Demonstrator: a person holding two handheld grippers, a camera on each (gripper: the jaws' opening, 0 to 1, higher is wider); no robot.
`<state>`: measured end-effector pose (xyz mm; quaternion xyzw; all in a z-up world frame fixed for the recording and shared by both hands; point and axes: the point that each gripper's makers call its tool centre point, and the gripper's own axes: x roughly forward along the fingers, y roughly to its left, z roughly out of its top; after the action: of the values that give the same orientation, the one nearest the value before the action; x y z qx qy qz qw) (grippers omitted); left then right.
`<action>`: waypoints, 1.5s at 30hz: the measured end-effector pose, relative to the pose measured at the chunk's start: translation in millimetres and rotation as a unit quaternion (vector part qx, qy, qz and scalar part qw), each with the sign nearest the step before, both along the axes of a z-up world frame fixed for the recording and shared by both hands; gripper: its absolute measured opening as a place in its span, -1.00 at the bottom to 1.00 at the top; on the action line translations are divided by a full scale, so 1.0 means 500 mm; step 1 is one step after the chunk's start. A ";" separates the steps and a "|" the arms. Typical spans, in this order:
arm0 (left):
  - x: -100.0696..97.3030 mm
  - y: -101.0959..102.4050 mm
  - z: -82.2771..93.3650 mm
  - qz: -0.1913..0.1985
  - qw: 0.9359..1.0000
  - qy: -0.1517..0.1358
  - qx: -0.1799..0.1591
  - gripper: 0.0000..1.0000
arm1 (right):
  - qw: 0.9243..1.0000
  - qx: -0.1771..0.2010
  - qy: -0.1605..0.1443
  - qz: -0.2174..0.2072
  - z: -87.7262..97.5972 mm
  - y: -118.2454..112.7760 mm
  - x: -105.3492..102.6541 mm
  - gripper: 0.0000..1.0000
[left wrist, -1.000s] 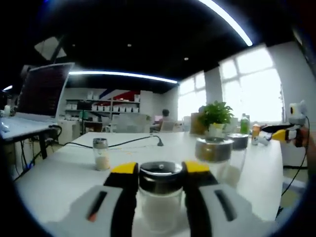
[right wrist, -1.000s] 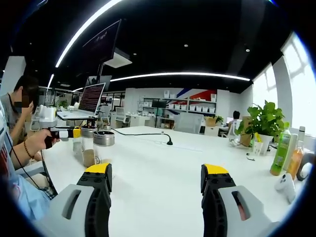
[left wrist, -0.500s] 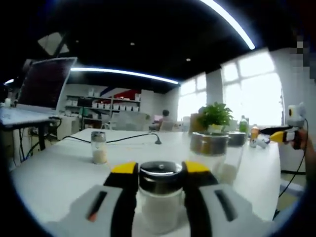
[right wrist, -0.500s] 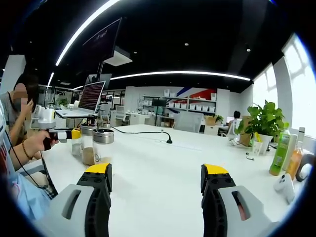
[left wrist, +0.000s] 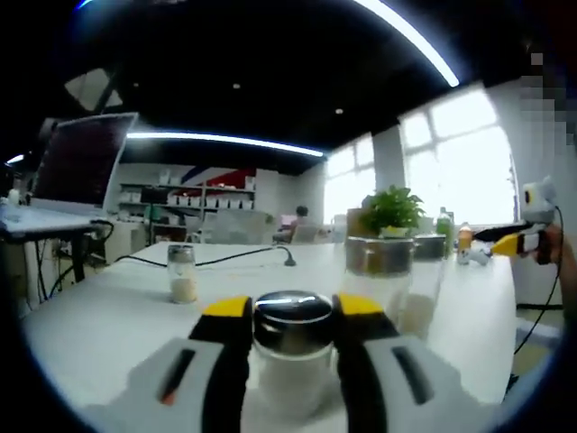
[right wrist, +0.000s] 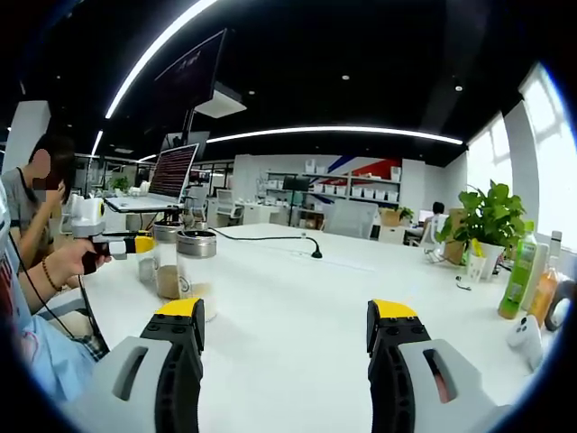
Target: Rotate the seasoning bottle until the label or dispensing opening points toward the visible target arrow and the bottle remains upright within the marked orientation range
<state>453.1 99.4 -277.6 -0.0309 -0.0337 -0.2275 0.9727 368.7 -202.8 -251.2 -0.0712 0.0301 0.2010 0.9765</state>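
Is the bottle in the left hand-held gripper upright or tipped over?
Upright. The bottle stands between the left hand-held gripper's jaws with its metal cap level on top and the white contents settled low.

The left tongs [left wrist: 293,311], clamped on the small glass seasoning bottle with a chrome lid [left wrist: 293,361], have shifted a little. In the left gripper view, the tall steel-lidded glass jar [left wrist: 379,257] now covers the pot of the leafy green potted plant [left wrist: 392,209]; a second ago that pot showed above the lid. In the right gripper view, the whole scene has slid slightly: the plant [right wrist: 491,216] sits further right and the jar [right wrist: 196,244] looks a touch larger. Whether the bottle has turned cannot be told.
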 end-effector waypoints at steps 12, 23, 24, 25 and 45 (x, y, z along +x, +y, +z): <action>-0.003 0.000 -0.001 -0.009 1.000 -0.003 -0.006 -0.27 | 1.000 -0.004 0.004 0.002 -0.006 0.002 -0.005 0.51; 0.000 -0.002 0.001 -0.033 0.999 -0.004 -0.010 -0.27 | 1.000 0.001 -0.022 0.000 0.018 -0.004 -0.003 0.51; 0.000 -0.003 0.001 -0.034 0.999 -0.004 -0.009 -0.27 | 1.000 0.001 -0.023 0.000 0.019 -0.004 -0.003 0.51; 0.001 -0.003 0.001 -0.036 0.999 -0.003 -0.009 -0.27 | 1.000 0.001 -0.022 0.000 0.019 -0.004 -0.002 0.51; 0.004 -0.006 0.003 -0.105 0.994 0.007 -0.008 -0.26 | 1.000 -0.004 -0.010 -0.005 0.011 -0.006 0.011 0.50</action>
<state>455.3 96.4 -276.2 -0.0433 -0.0251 -0.3281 0.9433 374.4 -206.0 -245.8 -0.0770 0.0216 0.1956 0.9774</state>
